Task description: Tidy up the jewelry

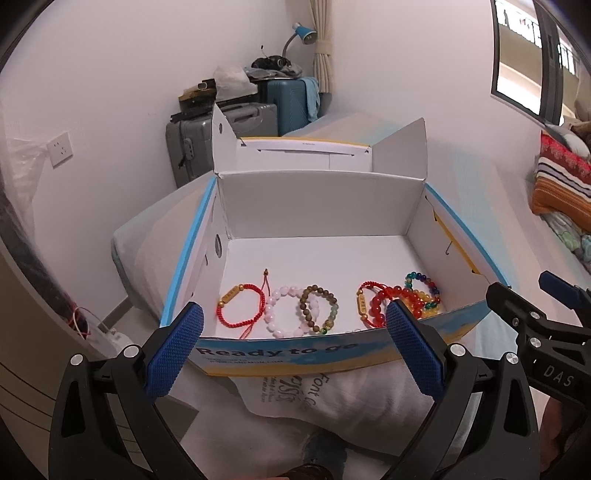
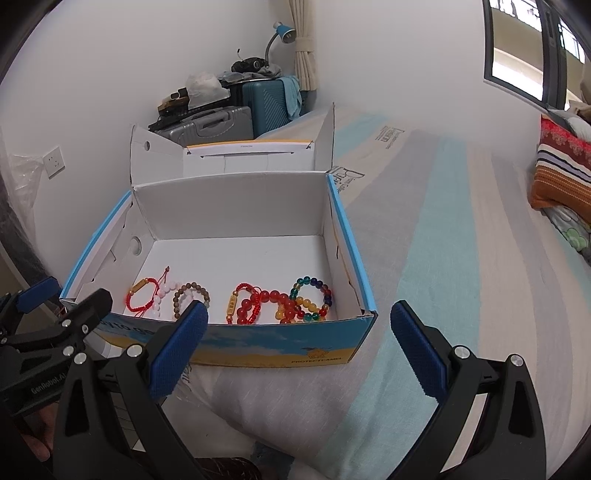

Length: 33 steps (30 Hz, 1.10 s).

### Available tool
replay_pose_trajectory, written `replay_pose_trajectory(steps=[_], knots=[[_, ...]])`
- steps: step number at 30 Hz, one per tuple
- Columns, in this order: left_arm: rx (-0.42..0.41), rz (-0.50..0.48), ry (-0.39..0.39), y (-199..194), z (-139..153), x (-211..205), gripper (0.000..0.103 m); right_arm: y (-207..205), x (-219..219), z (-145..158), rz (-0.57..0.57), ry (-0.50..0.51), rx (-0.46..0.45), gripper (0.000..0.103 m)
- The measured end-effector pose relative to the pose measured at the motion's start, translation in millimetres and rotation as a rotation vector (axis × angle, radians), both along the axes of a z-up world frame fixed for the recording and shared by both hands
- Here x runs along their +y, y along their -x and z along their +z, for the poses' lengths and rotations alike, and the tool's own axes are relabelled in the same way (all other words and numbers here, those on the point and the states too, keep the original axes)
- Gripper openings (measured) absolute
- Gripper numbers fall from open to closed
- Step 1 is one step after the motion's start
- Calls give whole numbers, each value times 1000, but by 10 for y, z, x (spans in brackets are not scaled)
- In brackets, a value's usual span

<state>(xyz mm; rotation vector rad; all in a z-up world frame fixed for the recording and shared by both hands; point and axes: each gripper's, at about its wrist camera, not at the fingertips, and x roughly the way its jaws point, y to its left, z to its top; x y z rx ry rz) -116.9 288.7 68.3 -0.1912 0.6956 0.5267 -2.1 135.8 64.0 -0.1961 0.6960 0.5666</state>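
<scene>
Left gripper (image 1: 291, 345) with blue-padded black fingers was spread wide, holding nothing, hovering just short of the near wall of the open white cardboard box with blue-and-yellow printed outside (image 1: 314, 206). Right gripper (image 2: 299, 341) was likewise released and empty, at the box's near right corner; its left pad overlapped the front wall in view.

Box sat on a pale striped bedsheet (image 2: 424, 240), lid flap standing up at 12 o'clock. Behind it: grey hard-shell suitcase (image 1: 192, 147), teal hard-shell suitcase (image 1: 286, 103), blue gooseneck desk lamp (image 1: 304, 33). Striped orange cushion (image 2: 561, 177) at 3 o'clock.

Jewelry lay in a row along the box floor's near edge:
- red cord bracelet with gold tube bead (image 1: 240, 304)
- pale pink bead bracelet (image 1: 279, 314)
- brown wooden bead bracelet (image 1: 319, 308), overlapping the pink one
- second red cord bracelet (image 2: 240, 301)
- red glass bead bracelet (image 2: 266, 304)
- yellow bead bracelet (image 2: 306, 306)
- multicolour glass bead bracelet (image 2: 314, 297)

The last four were tangled in one pile.
</scene>
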Motion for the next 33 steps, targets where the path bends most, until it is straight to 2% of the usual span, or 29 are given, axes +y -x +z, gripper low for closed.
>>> replay_pose_trajectory(steps=[16,23,33], knots=[[11,33,-12,-2,-8,30,97,2,19,11,10,4,2,95],[-33,29,-3,62,39,17,97,4,41,6,14,4,3,95],[3,19,-30,6,33,-62,97,-7,28,-2,12,4,8,95]])
